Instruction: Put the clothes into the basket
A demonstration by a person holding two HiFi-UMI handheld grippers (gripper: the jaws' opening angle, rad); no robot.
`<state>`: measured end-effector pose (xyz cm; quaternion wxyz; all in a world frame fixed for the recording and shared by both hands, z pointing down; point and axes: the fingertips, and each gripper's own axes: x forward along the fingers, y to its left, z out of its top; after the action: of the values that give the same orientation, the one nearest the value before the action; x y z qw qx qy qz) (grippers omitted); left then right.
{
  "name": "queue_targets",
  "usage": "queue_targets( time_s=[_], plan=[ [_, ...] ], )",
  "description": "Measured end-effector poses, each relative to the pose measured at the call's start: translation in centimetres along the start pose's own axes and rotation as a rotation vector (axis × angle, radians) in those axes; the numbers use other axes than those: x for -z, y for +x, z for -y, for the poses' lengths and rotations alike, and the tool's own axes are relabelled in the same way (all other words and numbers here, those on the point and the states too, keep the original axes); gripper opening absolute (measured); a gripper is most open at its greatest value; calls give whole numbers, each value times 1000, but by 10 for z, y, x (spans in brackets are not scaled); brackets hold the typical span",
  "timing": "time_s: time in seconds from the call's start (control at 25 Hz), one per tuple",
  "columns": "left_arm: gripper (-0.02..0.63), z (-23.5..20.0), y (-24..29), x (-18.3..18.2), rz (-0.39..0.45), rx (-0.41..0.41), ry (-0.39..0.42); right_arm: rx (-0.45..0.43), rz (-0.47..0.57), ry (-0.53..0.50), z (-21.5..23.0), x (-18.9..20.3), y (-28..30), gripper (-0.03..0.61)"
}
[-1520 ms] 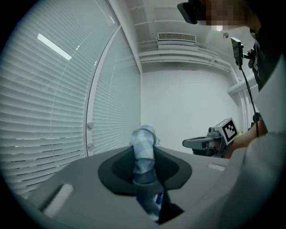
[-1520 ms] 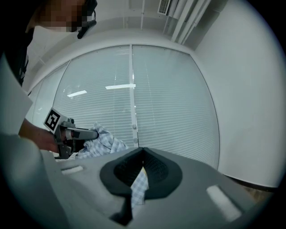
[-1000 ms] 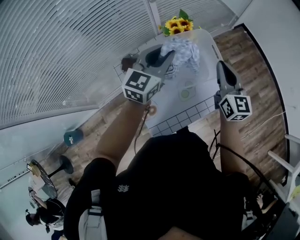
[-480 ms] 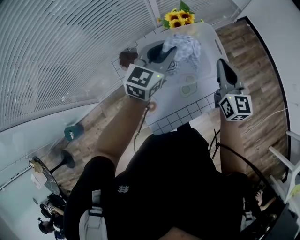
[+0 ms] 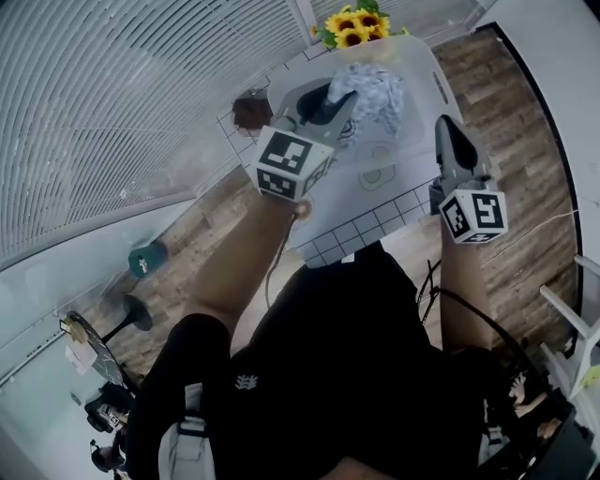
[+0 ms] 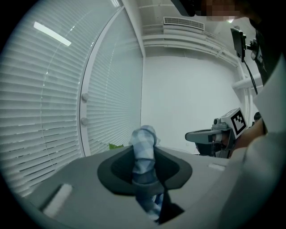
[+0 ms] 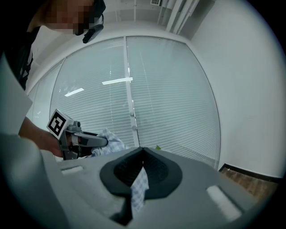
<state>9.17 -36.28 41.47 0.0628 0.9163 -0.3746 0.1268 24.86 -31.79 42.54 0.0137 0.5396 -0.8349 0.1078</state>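
Observation:
A blue-and-white checked cloth (image 5: 373, 97) hangs bunched in the air over a pale basket (image 5: 424, 67) on the tiled table. My left gripper (image 5: 339, 101) is shut on it, and in the left gripper view a roll of the cloth (image 6: 144, 145) stands pinched between the jaws (image 6: 145, 157). My right gripper (image 5: 448, 139) is raised to the right of the bunch. In the right gripper view a strip of checked cloth (image 7: 140, 187) sits pinched in its closed jaws (image 7: 140, 178). Each gripper also shows in the other's view, the right gripper (image 6: 197, 135) and the left gripper (image 7: 97, 142).
The white tiled table (image 5: 361, 236) stands against slatted window blinds (image 5: 112, 103). Sunflowers (image 5: 353, 22) stand at its far edge and a brown object (image 5: 250, 112) at its left corner. Wood floor (image 5: 525, 178) lies to the right. A teal object (image 5: 145, 260) lies on the floor at left.
Both grippers keep their hold on the cloth. The left gripper and the bunched cloth have shifted slightly farther out over the basket; the right gripper has hardly moved.

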Motion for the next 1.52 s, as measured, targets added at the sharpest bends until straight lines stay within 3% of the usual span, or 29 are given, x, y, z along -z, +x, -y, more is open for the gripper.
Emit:
queue_targets(
  time_s=[0.6, 0.8, 1.12, 1.28, 1.52],
  plan=[
    [112, 5, 20, 26, -51, 17, 51, 26, -17, 30, 7, 21, -5, 2],
    [134, 4, 23, 34, -83, -11, 104, 16, -26, 35, 2, 28, -8, 2],
    [161, -1, 19, 52, -149, -57, 97, 18, -32, 44, -2, 29, -15, 2],
    [164, 4, 15, 51, -129, -57, 104, 23, -33, 43, -3, 29, -22, 2],
    [179, 9, 12, 19, -39, -71, 162, 31, -27, 47, -4, 28, -31, 2]
  ],
)
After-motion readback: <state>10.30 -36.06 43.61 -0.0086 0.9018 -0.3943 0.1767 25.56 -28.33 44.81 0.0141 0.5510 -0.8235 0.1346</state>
